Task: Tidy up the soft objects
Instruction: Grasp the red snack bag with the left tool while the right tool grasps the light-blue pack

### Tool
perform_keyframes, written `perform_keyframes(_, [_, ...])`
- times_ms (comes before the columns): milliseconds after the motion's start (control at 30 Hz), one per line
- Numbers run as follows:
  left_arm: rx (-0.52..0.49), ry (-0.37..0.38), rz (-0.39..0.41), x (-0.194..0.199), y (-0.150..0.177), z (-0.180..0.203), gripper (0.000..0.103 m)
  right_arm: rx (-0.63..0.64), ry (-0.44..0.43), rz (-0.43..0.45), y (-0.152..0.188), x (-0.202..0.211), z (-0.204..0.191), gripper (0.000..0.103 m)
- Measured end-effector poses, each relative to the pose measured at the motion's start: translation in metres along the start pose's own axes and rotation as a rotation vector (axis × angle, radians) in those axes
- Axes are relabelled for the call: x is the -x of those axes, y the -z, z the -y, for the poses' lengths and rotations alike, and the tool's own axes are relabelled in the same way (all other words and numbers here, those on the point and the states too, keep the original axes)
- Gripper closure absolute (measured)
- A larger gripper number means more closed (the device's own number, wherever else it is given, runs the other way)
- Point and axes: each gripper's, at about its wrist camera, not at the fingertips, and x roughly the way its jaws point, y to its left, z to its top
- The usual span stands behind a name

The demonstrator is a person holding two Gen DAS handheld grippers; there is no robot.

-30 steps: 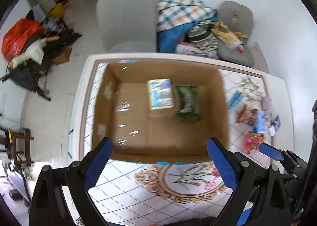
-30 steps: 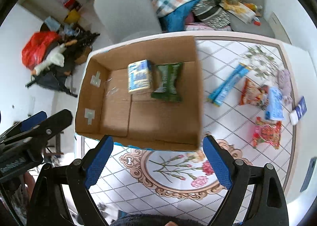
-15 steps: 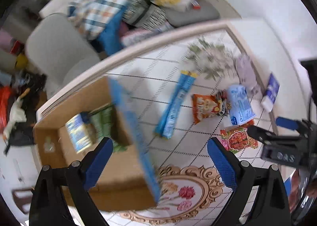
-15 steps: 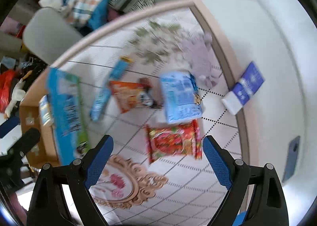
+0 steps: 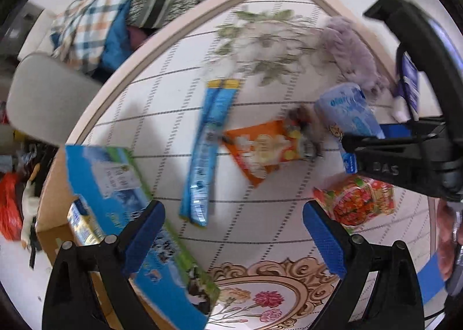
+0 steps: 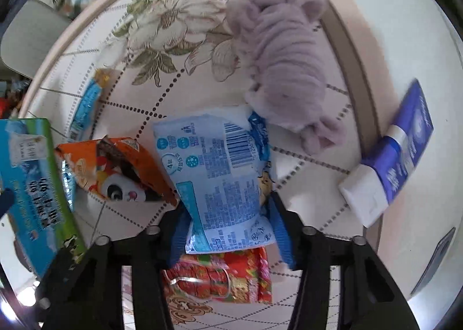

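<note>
Fingers of the right gripper (image 6: 230, 231) closed in around the near end of a light blue tissue pack (image 6: 222, 173), pads touching both its sides; pack lies flat on the counter (image 6: 312, 173). Purple plush toy (image 6: 285, 58) sits just beyond the pack near the counter's far right edge, touching the pack's far corner. Orange snack bag (image 6: 115, 173) just left of the pack, overlapping its edge. Red snack bag (image 6: 222, 278) under the right gripper, nearer than the pack. Dark blue tissue packet (image 6: 396, 156) on the white rim at the right edge. Long blue stick pack (image 5: 209, 150) further left, mid-counter. Left gripper (image 5: 231, 240) wide open, nothing between its fingers, hovering over the bare counter between the stick pack and the red snack bag. Cardboard box (image 5: 55, 185) at the counter's left end, blue-green printed flap (image 5: 121, 202) sticking up, a small blue-yellow carton (image 5: 82, 227) visible inside. Left view blurry. Gray chair (image 5: 49, 98) and a pile of plaid cloth (image 5: 95, 17) beyond the far edge.
</note>
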Motion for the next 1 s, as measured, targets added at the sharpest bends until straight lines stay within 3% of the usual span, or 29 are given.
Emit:
perform_keyframes(133, [-0.176,0.051,0.023,0.007,0.004,0.042,0.005,-0.032,-0.022,0.046,0.028,0.028,0.033,0.056])
perform_keyframes(333, [-0.531,0.028,0.022,-0.008,0.019,0.122,0.005,-0.156,-0.093,0.058,0.099,0.049,0.106,0.056])
perform_keyframes(500, [-0.769,-0.051,-0.090,-0.050,0.024,0.175,0.005,-0.234,-0.057,0.017,0.138,0.029,0.147,0.056])
perform_keyframes(600, [-0.810,-0.106,-0.137,-0.072,0.024,0.186,0.006,-0.262,-0.050,0.001,0.143,0.015,0.165,0.057])
perform_keyframes(700, [-0.763,-0.069,-0.138,-0.075,0.020,0.184,0.018,-0.264,-0.050,-0.003,0.146,0.008,0.168,0.057])
perform_keyframes(767, [-0.625,0.001,-0.162,-0.071,0.012,0.171,0.041,-0.256,-0.040,0.000,0.146,0.005,0.166,0.057])
perform_keyframes(867, [-0.354,0.081,-0.220,-0.074,0.006,0.140,0.046,-0.250,-0.019,-0.005,0.143,0.000,0.160,0.057])
perform_keyframes(900, [-0.203,0.133,-0.262,-0.079,0.007,0.123,0.046,-0.246,-0.008,0.000,0.142,-0.001,0.157,0.057])
perform_keyframes(1000, [0.018,0.242,-0.290,-0.083,0.017,0.094,0.046,-0.228,0.029,-0.004,0.129,-0.007,0.143,0.056])
